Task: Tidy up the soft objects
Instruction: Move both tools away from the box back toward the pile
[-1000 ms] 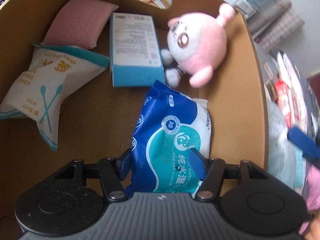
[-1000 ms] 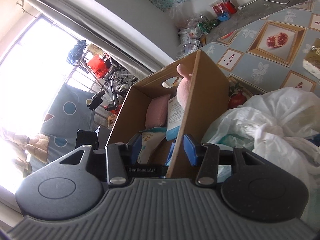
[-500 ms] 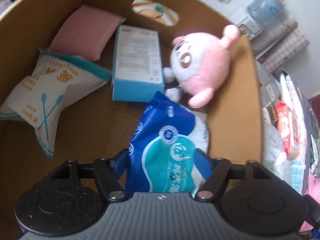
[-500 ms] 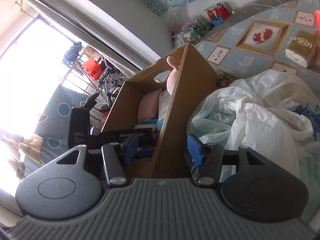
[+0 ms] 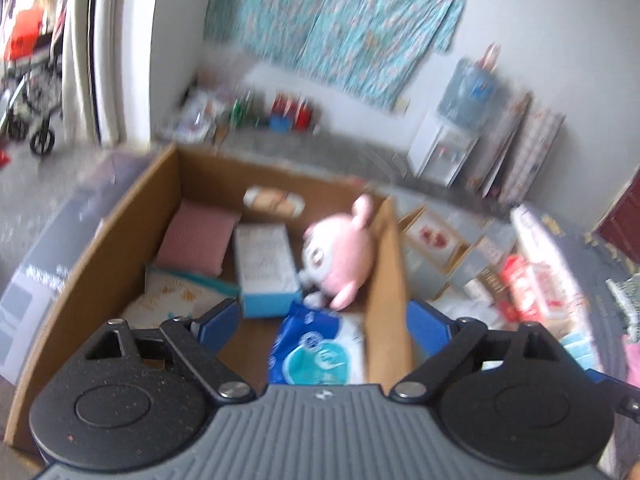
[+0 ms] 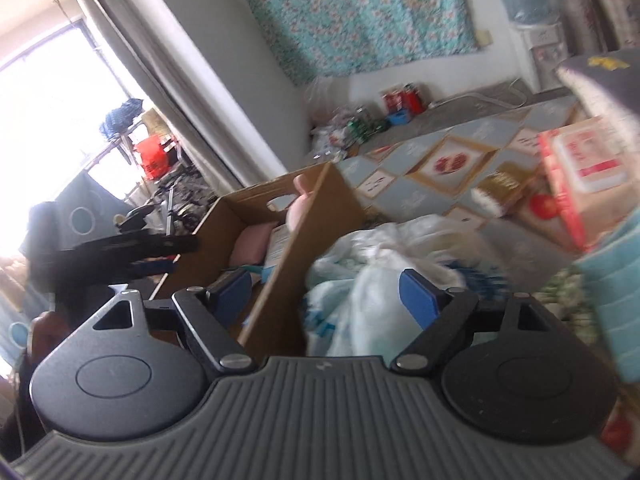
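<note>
The blue wipes pack (image 5: 316,348) lies on the floor of the cardboard box (image 5: 100,240), against its right wall, just below the pink plush (image 5: 340,256) (blurred here). Beside them sit a blue-and-white carton (image 5: 266,272), a pink pad (image 5: 196,240) and a cotton-swab bag (image 5: 176,296). My left gripper (image 5: 324,324) is opening above the pack, pads off it. My right gripper (image 6: 326,296) is opening too, straddling the box wall and white plastic bags (image 6: 372,276), gripping nothing.

Floral turquoise cloth (image 6: 384,16) on a white wall (image 5: 520,32) — bright window (image 6: 44,120) left, water dispenser (image 5: 452,136) right, patterned floor (image 6: 452,168).
</note>
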`<move>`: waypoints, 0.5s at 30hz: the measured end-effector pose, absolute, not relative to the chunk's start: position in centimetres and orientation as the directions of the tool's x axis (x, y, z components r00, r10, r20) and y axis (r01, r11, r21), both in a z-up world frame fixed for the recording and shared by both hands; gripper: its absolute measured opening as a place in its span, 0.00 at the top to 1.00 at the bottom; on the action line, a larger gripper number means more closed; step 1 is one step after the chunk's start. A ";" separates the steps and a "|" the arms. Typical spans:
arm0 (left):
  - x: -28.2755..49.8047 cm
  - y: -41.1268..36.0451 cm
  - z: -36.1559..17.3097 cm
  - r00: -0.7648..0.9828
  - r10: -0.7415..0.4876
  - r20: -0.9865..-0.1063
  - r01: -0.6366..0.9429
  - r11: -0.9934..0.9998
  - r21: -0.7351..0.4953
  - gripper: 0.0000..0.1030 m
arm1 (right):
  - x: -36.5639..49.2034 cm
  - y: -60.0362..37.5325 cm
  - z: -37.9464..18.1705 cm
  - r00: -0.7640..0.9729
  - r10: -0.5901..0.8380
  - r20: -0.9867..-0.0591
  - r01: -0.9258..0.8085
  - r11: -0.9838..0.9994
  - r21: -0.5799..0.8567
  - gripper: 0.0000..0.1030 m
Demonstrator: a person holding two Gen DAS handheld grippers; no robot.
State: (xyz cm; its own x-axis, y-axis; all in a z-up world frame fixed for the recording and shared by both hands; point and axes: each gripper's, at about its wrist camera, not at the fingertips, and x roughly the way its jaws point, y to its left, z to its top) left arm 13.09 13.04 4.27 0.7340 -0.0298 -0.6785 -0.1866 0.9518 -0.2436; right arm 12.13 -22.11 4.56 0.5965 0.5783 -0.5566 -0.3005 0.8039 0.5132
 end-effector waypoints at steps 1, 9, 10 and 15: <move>12.2 12.3 5.1 0.754 -0.040 -0.655 -0.168 0.953 -0.251 0.08 | 11.4 -23.3 4.8 0.614 0.558 -0.558 -0.288 0.817 0.500 0.21; 9.2 2.2 6.8 0.790 -0.225 -0.570 0.086 0.962 -0.261 0.07 | 6.9 -32.4 4.5 0.706 0.361 -0.609 -0.110 0.906 0.408 0.21; 9.2 0.7 6.4 0.780 -0.256 -0.571 0.122 0.957 -0.263 0.07 | 6.5 -33.4 4.3 0.709 0.341 -0.617 -0.089 0.912 0.402 0.21; 9.9 -6.9 3.0 0.723 -0.356 -0.592 0.274 0.935 -0.227 0.08 | 5.9 -36.8 3.0 0.709 0.228 -0.667 -0.008 0.949 0.315 0.21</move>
